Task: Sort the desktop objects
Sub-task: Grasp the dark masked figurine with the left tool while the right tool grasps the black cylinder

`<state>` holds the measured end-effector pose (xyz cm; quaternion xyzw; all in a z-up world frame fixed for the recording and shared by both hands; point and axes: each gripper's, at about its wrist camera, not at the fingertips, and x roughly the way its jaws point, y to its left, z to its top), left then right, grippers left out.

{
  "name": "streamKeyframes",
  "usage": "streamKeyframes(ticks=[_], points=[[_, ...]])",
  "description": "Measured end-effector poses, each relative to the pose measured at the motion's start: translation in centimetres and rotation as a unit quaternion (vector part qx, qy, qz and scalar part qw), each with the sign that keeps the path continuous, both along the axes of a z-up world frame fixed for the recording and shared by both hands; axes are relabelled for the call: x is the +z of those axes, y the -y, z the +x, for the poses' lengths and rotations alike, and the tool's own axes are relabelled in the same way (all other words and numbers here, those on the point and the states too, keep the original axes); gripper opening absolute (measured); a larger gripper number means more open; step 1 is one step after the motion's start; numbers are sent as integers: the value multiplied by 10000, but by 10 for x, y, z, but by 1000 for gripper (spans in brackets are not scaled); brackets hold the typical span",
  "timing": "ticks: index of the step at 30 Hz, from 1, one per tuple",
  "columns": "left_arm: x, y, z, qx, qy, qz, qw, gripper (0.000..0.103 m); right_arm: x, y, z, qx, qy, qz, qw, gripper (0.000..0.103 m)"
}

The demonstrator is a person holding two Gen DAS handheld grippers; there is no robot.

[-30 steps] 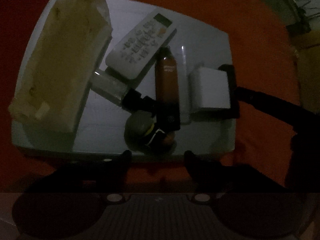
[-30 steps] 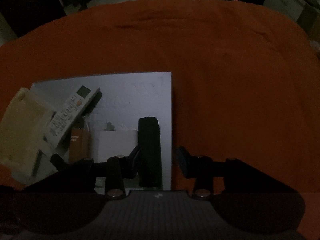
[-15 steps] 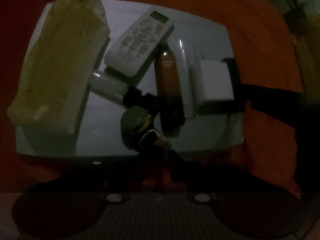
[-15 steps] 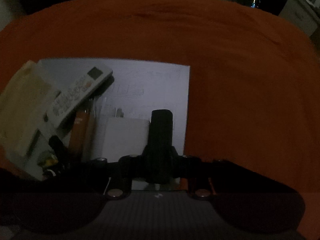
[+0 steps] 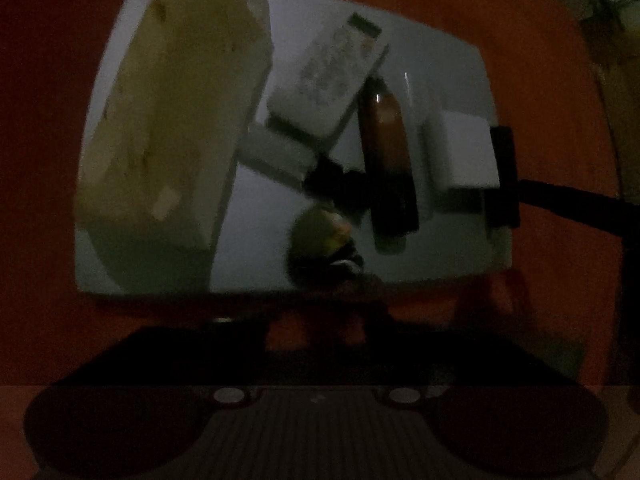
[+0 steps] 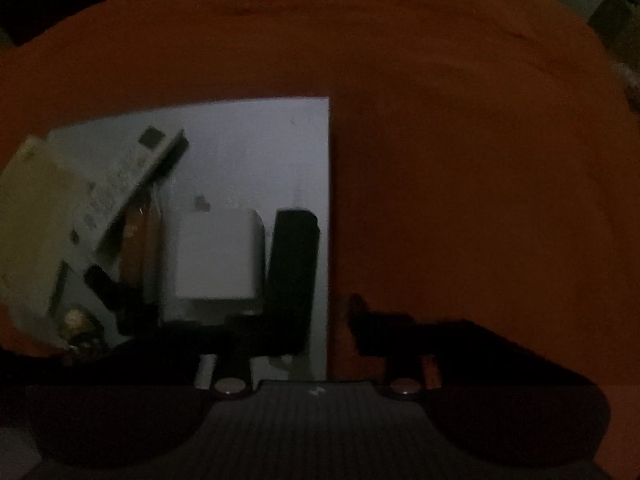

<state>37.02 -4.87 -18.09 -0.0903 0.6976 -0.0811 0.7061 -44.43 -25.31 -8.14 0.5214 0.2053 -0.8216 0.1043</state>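
Slim black rectangular bar [image 6: 294, 276], long axis running away from the right gripper [image 6: 304, 320], is seen at the right edge of the pale grey sheet [image 6: 256, 144], beside a white box [image 6: 218, 256]. Right gripper's jaws are spread wide around its near end; nearer arm judged right. Left gripper [image 5: 320, 320] aperture cannot be told.

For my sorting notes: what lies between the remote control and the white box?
A brown bottle lies between remote control and white box, seen in the left wrist view.
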Motion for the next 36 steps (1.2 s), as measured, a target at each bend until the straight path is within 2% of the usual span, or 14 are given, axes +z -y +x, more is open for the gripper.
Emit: streamKeyframes(ticks=[3, 12, 14, 15, 16, 17, 23, 26, 27, 28, 31, 33, 34, 36], points=[[0, 6, 6, 101, -17, -55, 9999, 55, 2, -1, -3, -65, -21, -158, 9999, 51], [-5, 21, 13, 416, 77, -286, 9987, 54, -11, 12, 0, 193, -107, 147, 9996, 47], [-6, 24, 15, 528, 133, -320, 9980, 54, -15, 16, 1, 291, -144, 267, 9991, 41], [-8, 26, 17, 578, 145, -328, 9977, 53, -16, 18, 1, 358, -127, 249, 9990, 29], [-12, 28, 17, 611, 150, -323, 9975, 53, -17, 19, 2, 392, -114, 241, 9989, 29], [-17, 27, 13, 623, 157, -306, 9975, 47, -18, 21, 3, 390, -142, 280, 9987, 28], [-17, 36, 12, 251, 315, -107, 9991, 26, -19, 19, 14, 240, -5, 375, 9990, 28], [-10, 39, 8, -187, 358, 240, 9989, 26, -19, 16, 21, 221, 101, 362, 9991, 28], [-8, 36, 4, -473, 360, 387, 9975, 27, -20, 17, 27, -142, 102, 325, 9993, 28], [-8, 39, 3, -771, 293, 487, 9954, 31, -20, 18, 29, -194, 120, 328, 9992, 28], [-2, 22, 2, -776, 339, 597, 9946, 34, -18, 21, 35, -224, 148, 309, 9992, 28], [-3, 19, 5, -640, 356, 527, 9959, 53, -17, 21, 36, -225, 148, 299, 9992, 28], [-3, 19, 7, -584, 429, 530, 9960, 66, -17, 20, 35, -248, 158, 286, 9992, 29], [-2, 19, 10, -478, 564, 527, 9959, 68, -18, 19, 31, -307, 175, 249, 9991, 29]])
